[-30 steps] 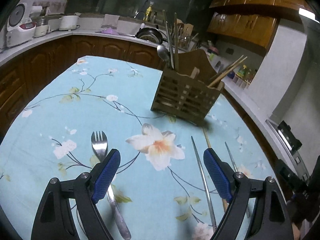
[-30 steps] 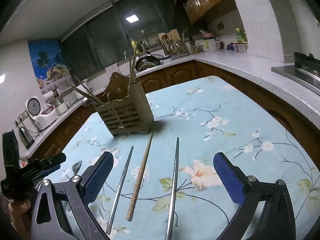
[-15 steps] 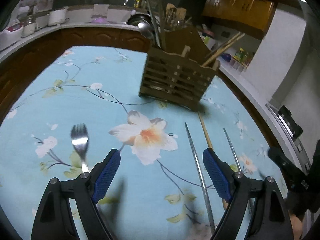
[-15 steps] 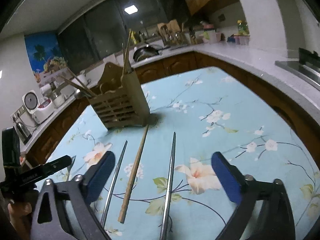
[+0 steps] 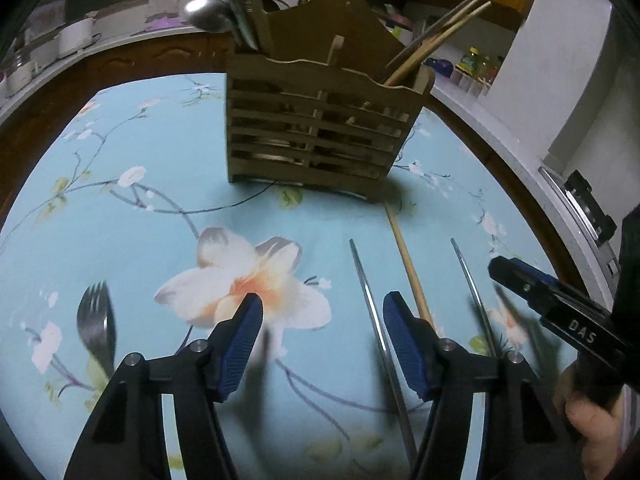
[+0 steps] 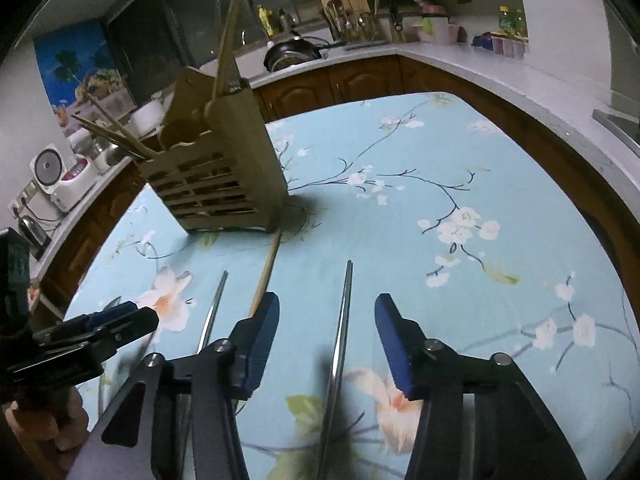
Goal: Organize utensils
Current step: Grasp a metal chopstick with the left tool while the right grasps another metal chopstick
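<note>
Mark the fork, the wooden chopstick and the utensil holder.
fork (image 5: 94,312), left wrist view, on its tines.
wooden chopstick (image 5: 406,260), left wrist view, mid-shaft.
utensil holder (image 6: 212,192), right wrist view, slatted front wall.

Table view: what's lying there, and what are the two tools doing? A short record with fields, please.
Holder: wooden holder, upright on the tablecloth, utensils inside
Loose: fork, wooden chopstick
Left tool: open, just been closing; first metal chopstick between its fingers, ungripped
Right tool: open, just been closing; second metal chopstick between its fingers, ungripped
</note>
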